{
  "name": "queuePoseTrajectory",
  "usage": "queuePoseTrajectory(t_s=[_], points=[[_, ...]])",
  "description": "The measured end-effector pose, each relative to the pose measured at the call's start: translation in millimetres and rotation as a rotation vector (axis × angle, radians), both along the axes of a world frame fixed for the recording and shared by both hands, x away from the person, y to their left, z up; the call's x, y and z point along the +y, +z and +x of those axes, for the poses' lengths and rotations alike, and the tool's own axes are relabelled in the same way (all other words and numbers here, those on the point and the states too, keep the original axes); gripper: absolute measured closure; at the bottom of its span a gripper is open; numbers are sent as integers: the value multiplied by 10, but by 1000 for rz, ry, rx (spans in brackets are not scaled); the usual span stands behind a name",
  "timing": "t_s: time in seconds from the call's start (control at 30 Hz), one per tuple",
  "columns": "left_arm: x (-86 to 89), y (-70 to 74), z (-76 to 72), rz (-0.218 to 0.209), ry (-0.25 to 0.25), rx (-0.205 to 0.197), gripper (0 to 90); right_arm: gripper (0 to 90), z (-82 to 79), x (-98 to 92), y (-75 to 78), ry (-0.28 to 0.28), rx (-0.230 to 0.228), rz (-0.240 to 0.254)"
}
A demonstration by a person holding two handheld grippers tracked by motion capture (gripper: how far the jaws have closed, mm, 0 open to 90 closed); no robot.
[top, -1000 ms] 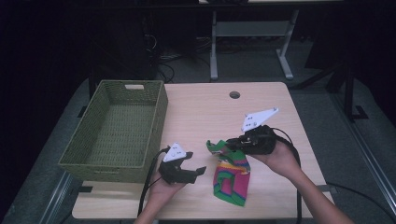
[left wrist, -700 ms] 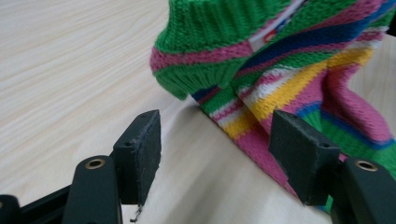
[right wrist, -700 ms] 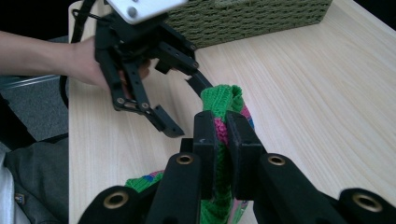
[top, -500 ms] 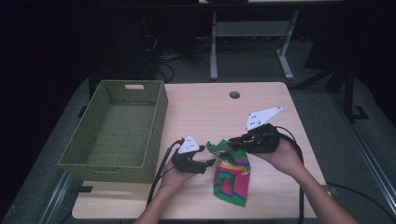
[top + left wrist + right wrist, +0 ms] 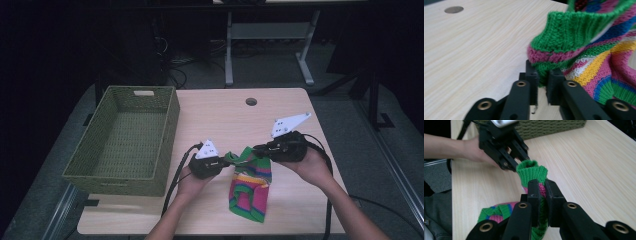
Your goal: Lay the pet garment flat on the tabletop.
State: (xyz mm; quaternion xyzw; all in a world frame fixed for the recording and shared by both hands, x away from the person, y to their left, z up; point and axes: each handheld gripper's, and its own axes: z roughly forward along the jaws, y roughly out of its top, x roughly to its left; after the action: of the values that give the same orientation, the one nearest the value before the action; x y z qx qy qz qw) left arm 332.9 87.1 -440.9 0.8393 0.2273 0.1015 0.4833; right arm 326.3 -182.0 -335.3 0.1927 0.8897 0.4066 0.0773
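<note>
Sock [image 5: 248, 187]: chunky knit, ribbed green cuff, stripes of pink, yellow, blue, white and green; soft and limp.
Sock position: near the front edge of the worktop [image 5: 220, 120], to the right of the basket; cuff end lifted, foot end lying flat.
Sock axis: in the high view the long axis runs from the raised cuff down toward the person, with the toe end nearest the front edge.
Left gripper [image 5: 543, 79]: black jaws have just been closing and now pinch the cuff's rim (pink and green rows between the pads).
Right gripper [image 5: 543, 192]: jaws clamped on the opposite side of the cuff, green rib bulging above them.
Basket [image 5: 80, 167]: rectangular, woven olive-green, handle slot in the far wall.
Worktop: pale wood grain, round cable hole [image 5: 251, 101] at the far edge.
</note>
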Motion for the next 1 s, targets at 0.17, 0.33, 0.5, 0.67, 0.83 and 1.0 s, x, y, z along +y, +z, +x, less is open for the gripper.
queuePoseTrajectory(t_s=[0.17, 0.33, 0.5, 0.67, 0.83, 1.0], points=[[28, 111, -43, 44, -4, -4, 840, 828, 33, -75, -40, -29, 0, -15], [54, 233, -104, 114, -5, -8, 844, 827, 44, -80, -33, -44, -1, -18], [107, 368, -120, 139, 0, -3, 845, 828, 74, -28, -52, -54, -12, -42], [147, 445, -81, 167, 14, 2, 845, 827, 104, 0, -86, -60, -6, -52], [151, 429, 11, 149, 43, 38, 844, 827, 124, 35, -119, -55, 3, -67], [116, 432, 121, 158, 61, 63, 844, 827, 135, 15, -145, -59, 5, -61]])
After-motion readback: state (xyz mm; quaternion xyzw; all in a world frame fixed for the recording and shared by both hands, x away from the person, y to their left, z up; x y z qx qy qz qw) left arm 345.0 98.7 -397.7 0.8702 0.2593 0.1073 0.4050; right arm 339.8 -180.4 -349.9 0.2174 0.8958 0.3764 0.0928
